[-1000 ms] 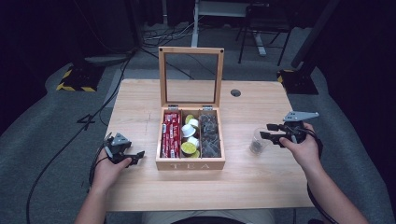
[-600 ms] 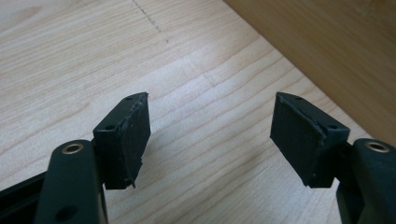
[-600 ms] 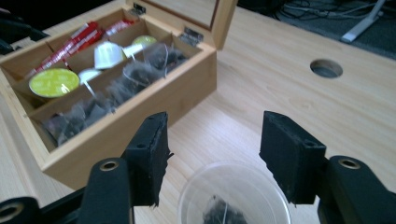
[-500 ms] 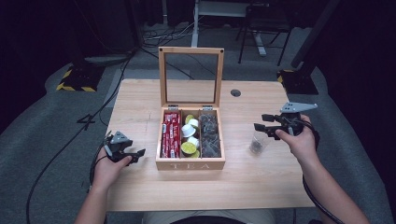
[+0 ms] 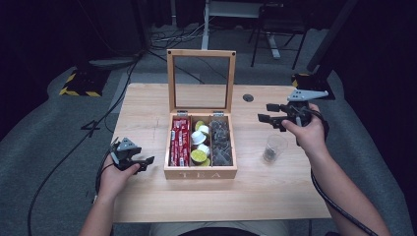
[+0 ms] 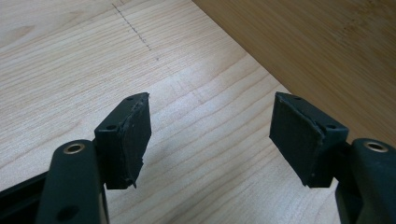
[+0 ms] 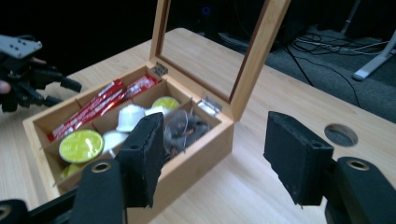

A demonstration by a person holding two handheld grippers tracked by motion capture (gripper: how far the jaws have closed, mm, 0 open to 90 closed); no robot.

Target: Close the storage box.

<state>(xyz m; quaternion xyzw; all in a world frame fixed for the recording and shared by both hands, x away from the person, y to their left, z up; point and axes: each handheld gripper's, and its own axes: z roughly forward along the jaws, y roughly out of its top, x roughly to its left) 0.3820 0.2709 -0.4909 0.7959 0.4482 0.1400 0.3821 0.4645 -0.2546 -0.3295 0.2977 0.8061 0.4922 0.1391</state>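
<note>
Just ahead of right gripper point(image 7: 210, 154), tea box point(image 7: 196, 154)

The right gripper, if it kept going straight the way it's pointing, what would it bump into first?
Probably the tea box: the right gripper, jaws open, points toward its near corner, by the dark tea bags. Depth is hard to judge.

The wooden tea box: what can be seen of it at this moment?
The wooden tea box sits mid-table with its glass-paned lid hinged open and standing upright. "TEA" is marked on its front wall. Three compartments run front to back: red sachets at the left, white and lime-topped capsules in the middle, dark clear-wrapped bags at the right. Neither gripper touches it; both are open and apart from it.
</note>
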